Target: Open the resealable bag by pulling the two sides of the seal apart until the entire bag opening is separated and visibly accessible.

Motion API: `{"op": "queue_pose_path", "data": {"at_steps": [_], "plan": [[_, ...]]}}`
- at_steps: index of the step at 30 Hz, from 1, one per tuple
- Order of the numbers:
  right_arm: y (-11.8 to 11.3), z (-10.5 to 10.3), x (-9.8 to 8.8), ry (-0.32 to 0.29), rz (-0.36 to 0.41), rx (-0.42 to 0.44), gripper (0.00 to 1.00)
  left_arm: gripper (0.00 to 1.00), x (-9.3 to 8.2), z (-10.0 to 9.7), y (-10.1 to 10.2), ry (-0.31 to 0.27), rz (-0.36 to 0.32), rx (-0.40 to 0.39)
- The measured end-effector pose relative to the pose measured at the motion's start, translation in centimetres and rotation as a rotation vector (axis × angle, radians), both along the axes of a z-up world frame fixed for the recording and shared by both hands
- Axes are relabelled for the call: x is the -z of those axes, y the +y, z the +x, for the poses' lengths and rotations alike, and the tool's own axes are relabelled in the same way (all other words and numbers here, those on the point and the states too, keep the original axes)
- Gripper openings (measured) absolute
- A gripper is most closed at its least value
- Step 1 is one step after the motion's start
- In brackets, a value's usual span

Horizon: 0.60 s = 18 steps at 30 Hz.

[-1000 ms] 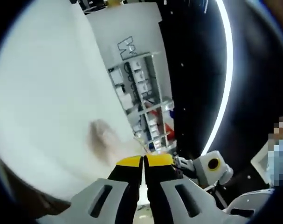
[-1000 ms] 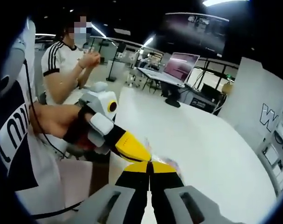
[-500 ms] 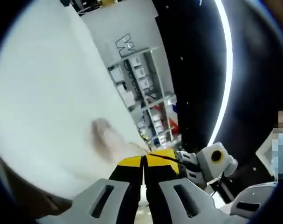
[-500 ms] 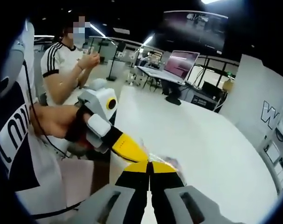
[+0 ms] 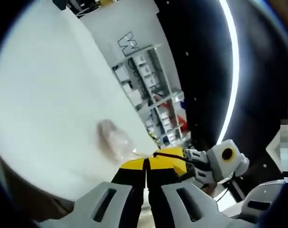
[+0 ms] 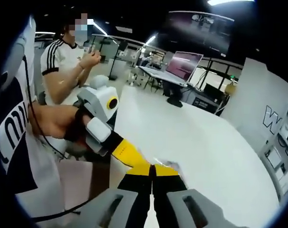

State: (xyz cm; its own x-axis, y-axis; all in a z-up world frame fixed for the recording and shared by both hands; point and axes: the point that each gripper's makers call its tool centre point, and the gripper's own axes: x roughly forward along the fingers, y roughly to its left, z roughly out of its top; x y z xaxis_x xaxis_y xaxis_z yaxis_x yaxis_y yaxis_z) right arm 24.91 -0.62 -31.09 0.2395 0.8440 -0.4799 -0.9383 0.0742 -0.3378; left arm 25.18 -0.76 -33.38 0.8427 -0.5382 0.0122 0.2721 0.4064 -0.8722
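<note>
Since a second ago our two yellow-tipped tools have drawn a little apart, and the clear bag point(image 5: 116, 142) now shows more fully, held up over the white surface point(image 5: 44, 104). We keep the left hand-held gripper point(image 5: 146, 164) clenched on one side of the bag's top edge and the right hand-held gripper point(image 6: 152, 170) clenched on the other side, tips nearly touching. Whether the seal has parted yet we cannot tell, as the film is blurred.
</note>
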Motion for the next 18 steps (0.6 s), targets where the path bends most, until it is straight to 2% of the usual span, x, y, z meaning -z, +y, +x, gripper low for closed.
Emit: {"op": "queue_pose_path", "data": {"at_steps": [10, 11, 12, 13, 14, 15, 16, 18], "plan": [[0.1, 0.2, 0.2, -0.020, -0.007, 0.003, 0.00, 0.00, 0.7, 0.0, 0.1, 0.007, 0.033, 0.000], [0.1, 1.0, -0.3, -0.058, 0.015, 0.029, 0.00, 0.00, 1.2, -0.1, 0.1, 0.026, 0.056, 0.004], [-0.1, 1.1, -0.4, -0.046, 0.009, 0.031, 0.00, 0.00, 1.5, 0.1, 0.3, 0.020, 0.080, -0.009], [-0.1, 1.3, -0.7, -0.039, 0.015, 0.032, 0.00, 0.00, 1.7, 0.0, 0.3, 0.027, 0.061, -0.004], [-0.2, 0.7, -0.4, 0.022, 0.006, 0.015, 0.00, 0.00, 1.3, 0.0, 0.2, 0.017, 0.013, -0.002], [0.0, 0.6, -0.6, 0.069, 0.032, -0.007, 0.00, 0.00, 1.7, -0.1, 0.4, 0.024, 0.032, 0.000], [-0.1, 0.9, -0.8, 0.074, 0.043, -0.003, 0.00, 0.00, 1.6, -0.1, 0.2, 0.022, 0.041, 0.004], [-0.4, 1.4, -0.6, 0.033, 0.014, 0.014, 0.00, 0.00, 1.5, -0.1, 0.2, 0.016, 0.053, 0.006]]}}
